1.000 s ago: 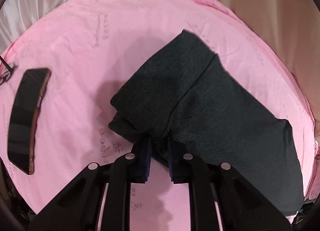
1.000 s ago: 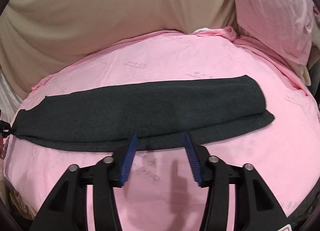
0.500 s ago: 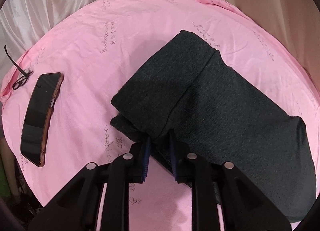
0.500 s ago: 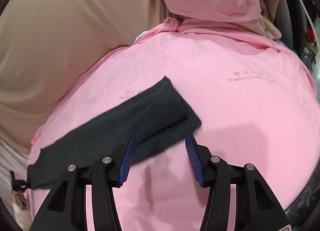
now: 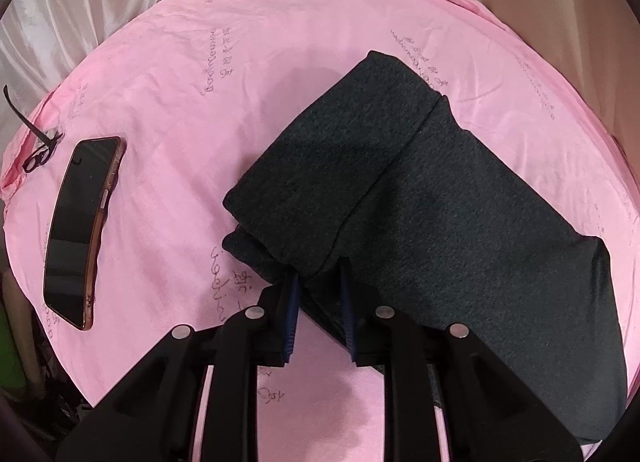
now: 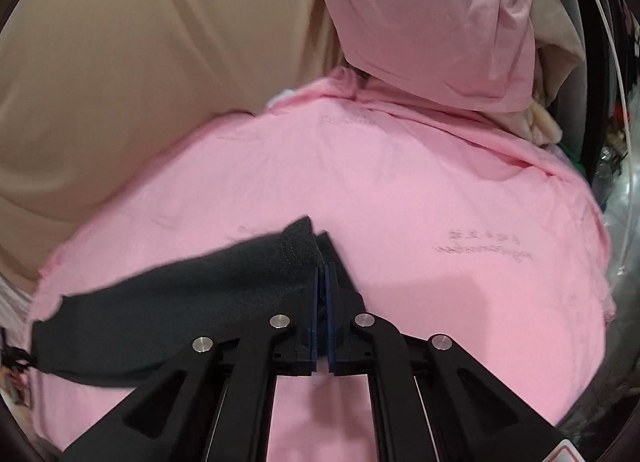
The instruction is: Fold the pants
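Dark grey pants [image 5: 420,197] lie folded lengthwise on a pink sheet [image 5: 240,61]. In the left wrist view, one end is folded back over itself. My left gripper [image 5: 318,282] is shut on the near edge of that folded end. In the right wrist view the pants [image 6: 180,302] stretch away to the left. My right gripper [image 6: 322,274] is shut on the corner of their right end, which looks slightly lifted and blurred.
A black phone in a brown case [image 5: 80,229] lies on the sheet at the left, with black glasses [image 5: 36,149] just beyond it. A beige cover [image 6: 140,61] and a pink pillow [image 6: 432,21] lie behind the sheet. Clutter stands at the right edge [image 6: 612,141].
My right gripper swung to the pants' right end and closed on its corner. My left gripper kept its hold; its view drew back slightly, showing more of the phone.
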The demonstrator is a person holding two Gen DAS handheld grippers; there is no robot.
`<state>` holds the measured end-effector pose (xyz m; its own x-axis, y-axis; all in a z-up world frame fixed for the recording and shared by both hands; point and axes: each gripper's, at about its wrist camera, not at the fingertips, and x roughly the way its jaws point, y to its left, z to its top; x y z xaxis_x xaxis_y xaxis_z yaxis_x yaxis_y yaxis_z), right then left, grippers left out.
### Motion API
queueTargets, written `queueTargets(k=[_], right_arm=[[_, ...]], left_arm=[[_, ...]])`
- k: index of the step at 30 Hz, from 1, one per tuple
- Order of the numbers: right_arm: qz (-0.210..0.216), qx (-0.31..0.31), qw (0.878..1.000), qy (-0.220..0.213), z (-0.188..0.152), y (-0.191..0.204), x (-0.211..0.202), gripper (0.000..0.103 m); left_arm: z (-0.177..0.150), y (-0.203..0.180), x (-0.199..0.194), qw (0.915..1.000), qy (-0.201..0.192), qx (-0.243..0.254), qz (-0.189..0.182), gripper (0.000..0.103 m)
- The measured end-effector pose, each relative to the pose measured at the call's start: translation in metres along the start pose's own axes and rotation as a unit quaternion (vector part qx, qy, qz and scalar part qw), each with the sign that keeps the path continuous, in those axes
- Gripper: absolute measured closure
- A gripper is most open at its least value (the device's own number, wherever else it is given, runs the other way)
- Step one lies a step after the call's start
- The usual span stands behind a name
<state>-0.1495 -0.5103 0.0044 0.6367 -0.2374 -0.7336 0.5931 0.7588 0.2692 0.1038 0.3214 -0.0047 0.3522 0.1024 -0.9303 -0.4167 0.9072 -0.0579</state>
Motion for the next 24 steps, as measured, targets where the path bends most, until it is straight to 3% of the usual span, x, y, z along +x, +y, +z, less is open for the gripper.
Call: queueTargets(k=[2,5,8,12,14,16,18,19,20,24], right_arm=[[-0.008,0.001,0.999,0.041,-0.009,-0.007,0.03,0.1],[-0.01,0.011,1.0,0.007,-0.008,-0.008,0.016,0.095],[0.001,0.005,1.0,-0.031,-0.002,-0.005,-0.008,0.075],[-0.005,-0.041,0.999,-0.025,0.011,0.017,-0.007,0.072],[-0.011,-0.061,0.998,-0.017,0.022,0.027,0.011,0.048],[-0.017,-0.074,0.997,-0.004,0.03,0.034,0.034,0.044],[-0.031,-0.088,0.996,0.016,0.032,0.042,0.057,0.045],[-0.027,-0.097,0.994,0.033,0.033,0.046,0.069,0.062],[-0.022,-0.101,0.994,0.044,0.034,0.05,0.076,0.1],[-0.014,-0.094,0.994,-0.053,0.042,0.053,0.036,0.1]], left_arm=[[0.0,-0.006,0.001,0.9998,-0.001,0.011,0.015,0.083],[-0.002,-0.012,0.001,0.9991,-0.003,0.028,0.032,0.082],[-0.003,-0.009,-0.003,0.9994,-0.003,0.024,0.026,0.081],[-0.018,-0.014,-0.029,0.999,-0.034,0.021,0.018,0.082],[-0.035,-0.029,-0.053,0.9974,-0.058,0.042,0.002,0.083],[-0.053,-0.056,-0.077,0.9933,-0.076,0.081,-0.031,0.083],[-0.07,-0.086,-0.092,0.9868,-0.089,0.125,-0.052,0.075],[-0.08,-0.106,-0.096,0.9814,-0.092,0.156,-0.064,0.065],[-0.087,-0.122,-0.095,0.9773,-0.092,0.177,-0.07,0.059],[-0.112,-0.174,-0.061,0.9695,-0.06,0.232,-0.05,0.059]])
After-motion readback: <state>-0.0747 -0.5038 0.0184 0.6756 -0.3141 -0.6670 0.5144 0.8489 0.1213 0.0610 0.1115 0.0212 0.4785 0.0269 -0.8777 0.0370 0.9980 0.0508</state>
